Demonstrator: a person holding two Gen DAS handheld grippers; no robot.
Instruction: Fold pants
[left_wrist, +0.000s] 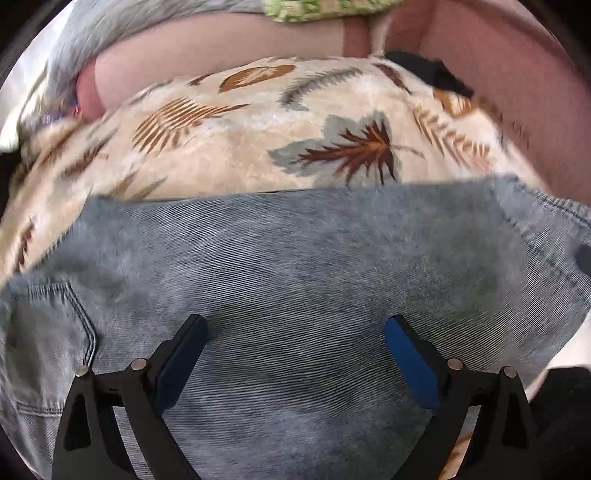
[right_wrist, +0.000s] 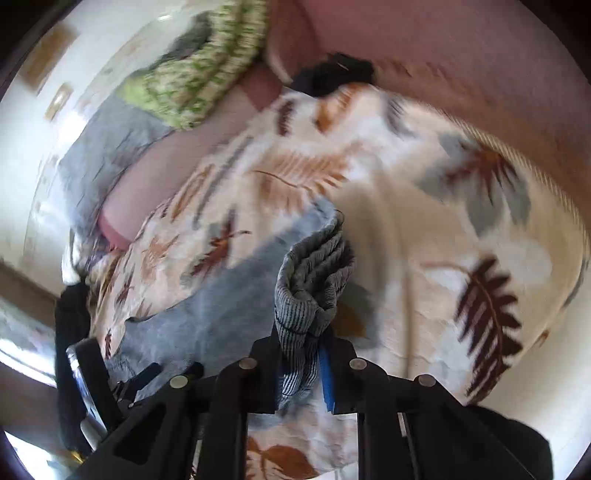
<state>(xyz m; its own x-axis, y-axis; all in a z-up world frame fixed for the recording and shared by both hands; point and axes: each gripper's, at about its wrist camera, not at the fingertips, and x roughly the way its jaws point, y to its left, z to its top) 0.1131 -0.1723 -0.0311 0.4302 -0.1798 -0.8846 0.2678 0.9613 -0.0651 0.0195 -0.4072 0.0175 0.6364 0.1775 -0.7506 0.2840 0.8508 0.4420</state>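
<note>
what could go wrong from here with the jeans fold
The right gripper pinches only a bunched edge of the jeans, so the denim may slip out. The left gripper is open above the denim, holding nothing, so a pull could drag the jeans across the leaf-print blanket.

pants (left_wrist: 295, 266) lie on the blanket (left_wrist: 240, 147), which lies on the couch (left_wrist: 498, 92).

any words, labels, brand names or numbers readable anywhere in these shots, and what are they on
None can be read.
The jeans show only stitching and a pocket, no tag or brand patch in view.
The blanket has only leaf prints.
The framed pictures on the wall are too blurred to tell.
</note>
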